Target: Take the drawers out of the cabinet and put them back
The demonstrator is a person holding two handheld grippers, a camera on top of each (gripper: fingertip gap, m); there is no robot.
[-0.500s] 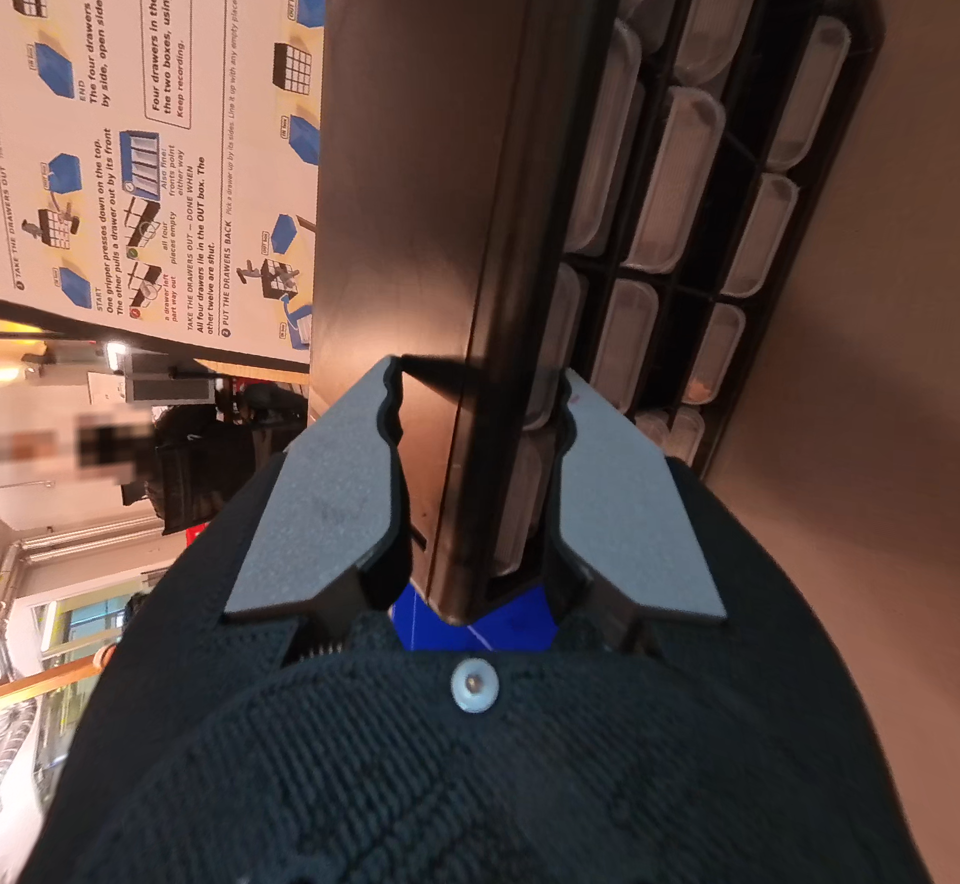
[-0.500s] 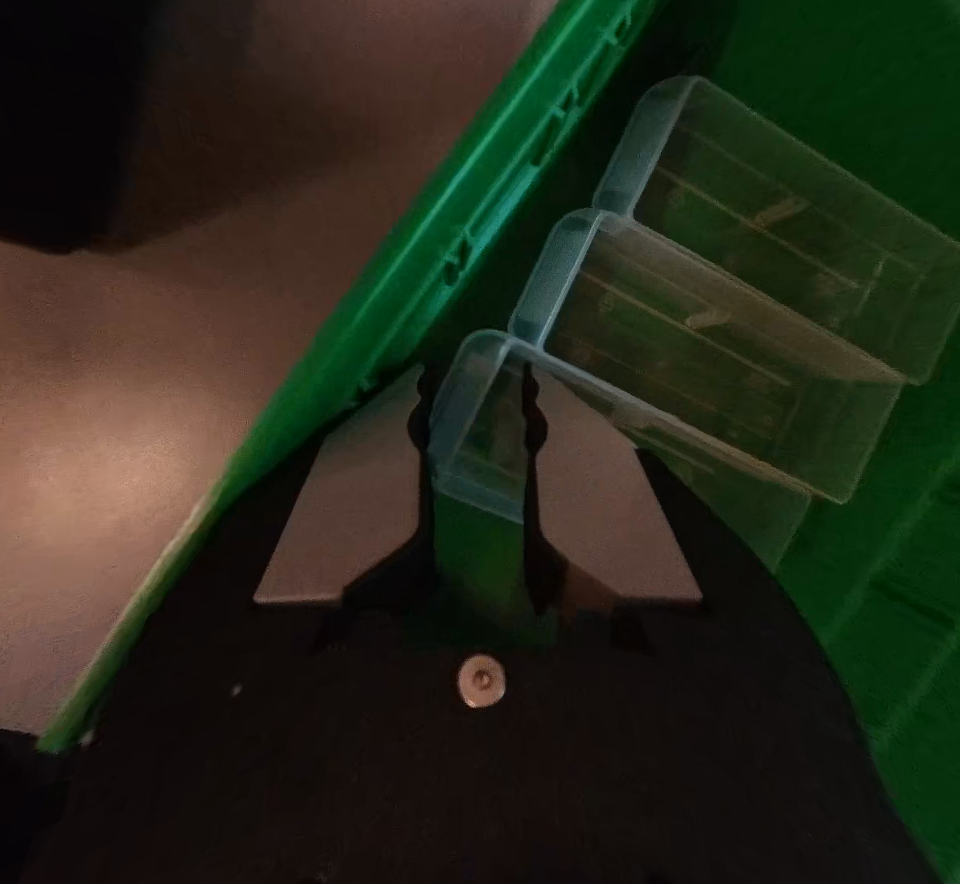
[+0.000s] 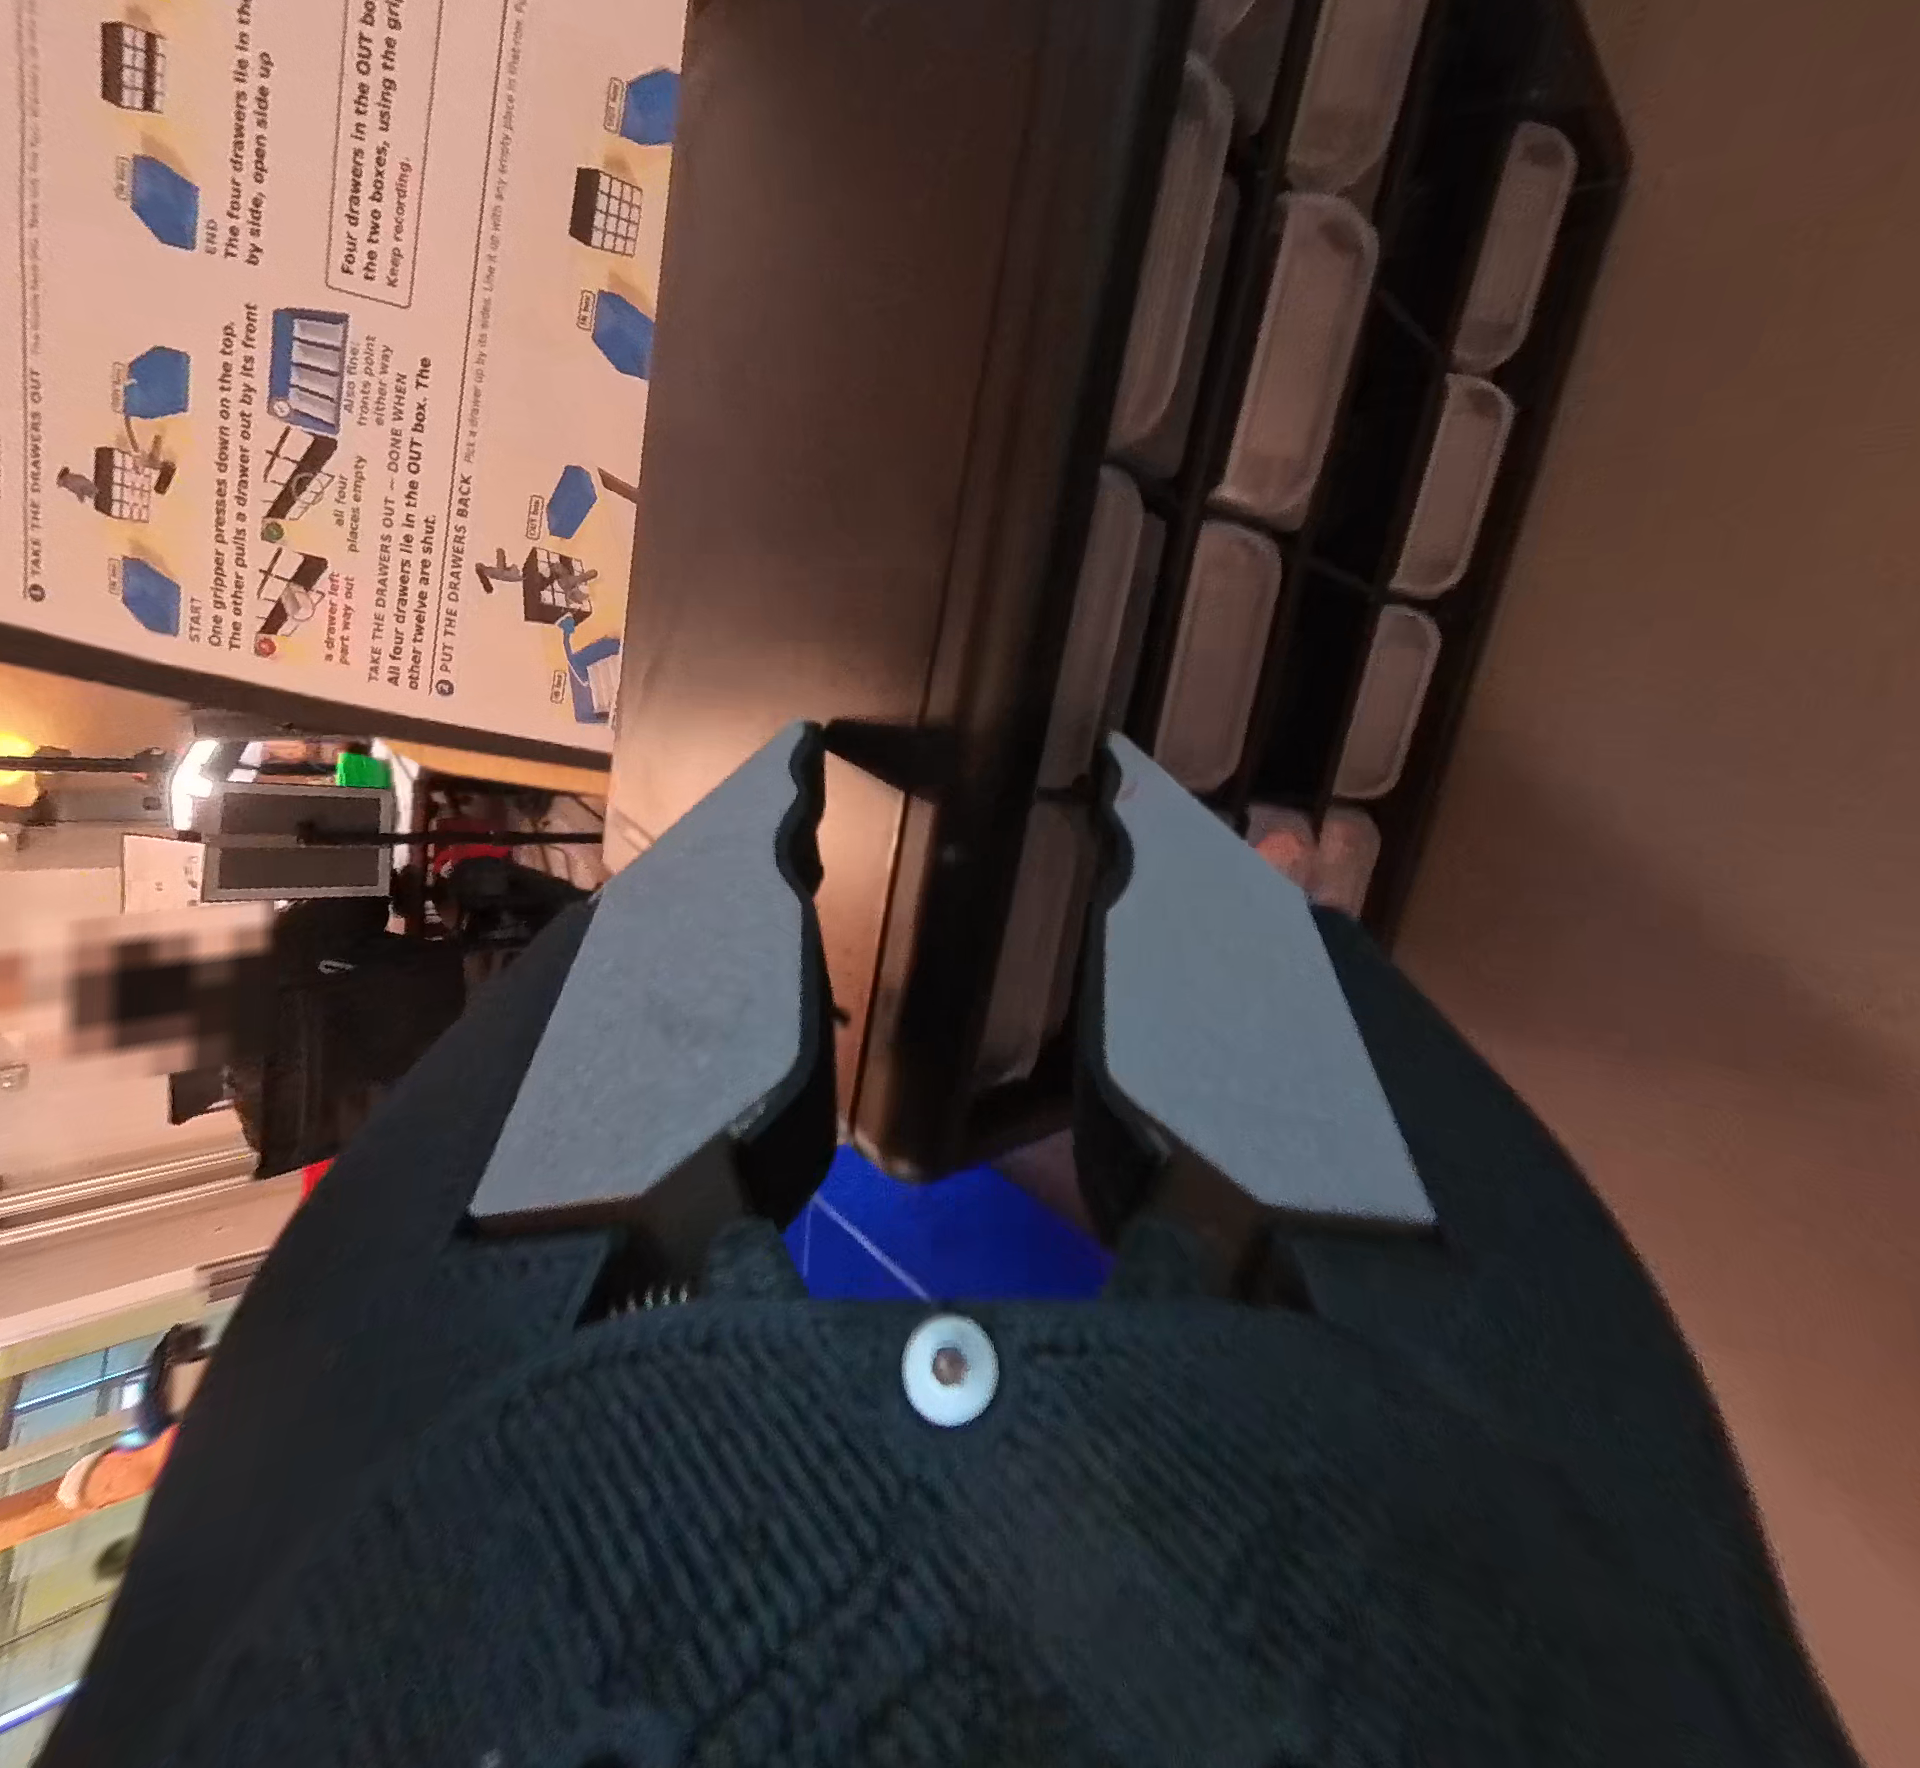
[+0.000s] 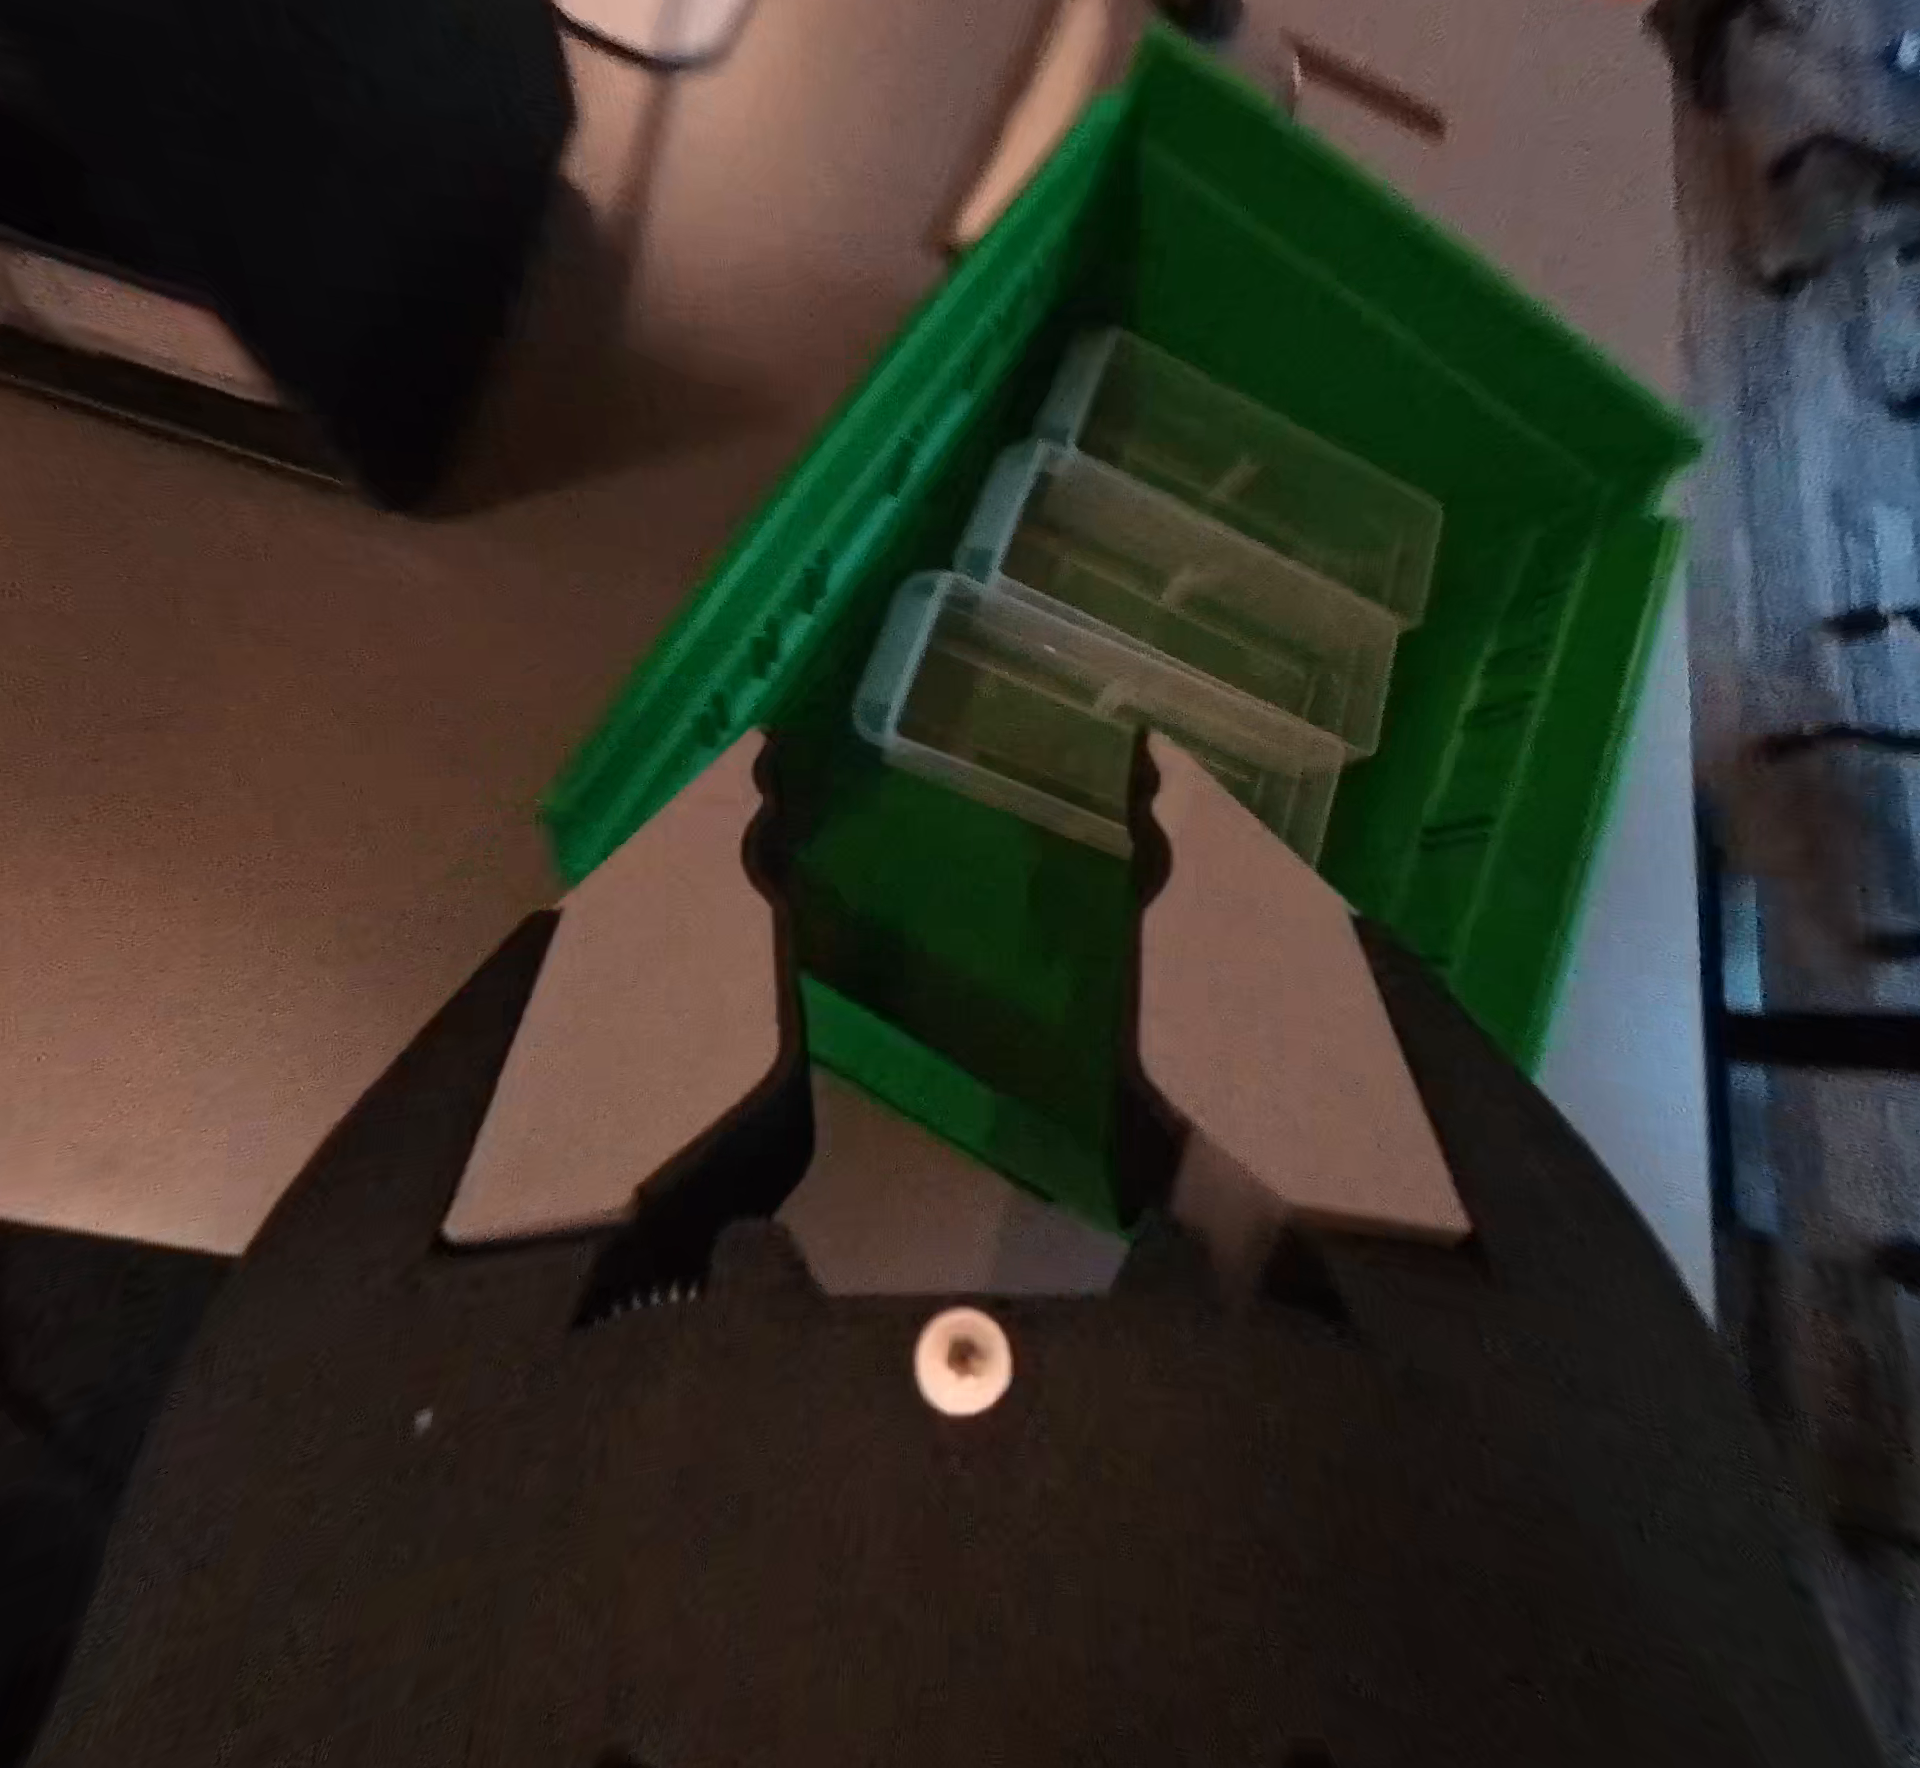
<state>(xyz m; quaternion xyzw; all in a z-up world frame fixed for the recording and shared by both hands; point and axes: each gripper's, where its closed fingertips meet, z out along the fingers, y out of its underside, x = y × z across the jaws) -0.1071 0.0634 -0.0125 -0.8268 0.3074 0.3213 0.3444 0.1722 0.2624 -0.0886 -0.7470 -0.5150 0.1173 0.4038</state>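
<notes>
The black drawer cabinet [image 3: 852, 368] fills the left wrist view, with several clear drawers [image 3: 1320, 347] in its slots and some slots dark. My left gripper [image 3: 961, 752] is open and straddles the cabinet's top front edge, one finger on each side. In the right wrist view a green box [image 4: 831, 555] holds three clear drawers side by side, open side up. The nearest drawer [image 4: 1091, 742] lies just beyond my right gripper [image 4: 956, 762], which is open, empty and held above the box's near end.
A blue box [image 3: 935, 1240] shows below the cabinet between the left fingers. An instruction poster [image 3: 312, 264] stands behind the cabinet. The brown table top [image 3: 1714, 679] runs past the cabinet front. A grey rack [image 4: 1818, 575] stands right of the green box.
My right gripper has let go of the nearest drawer's front, opened wide and pulled back up out of the green box. The left gripper has stayed on the cabinet.
</notes>
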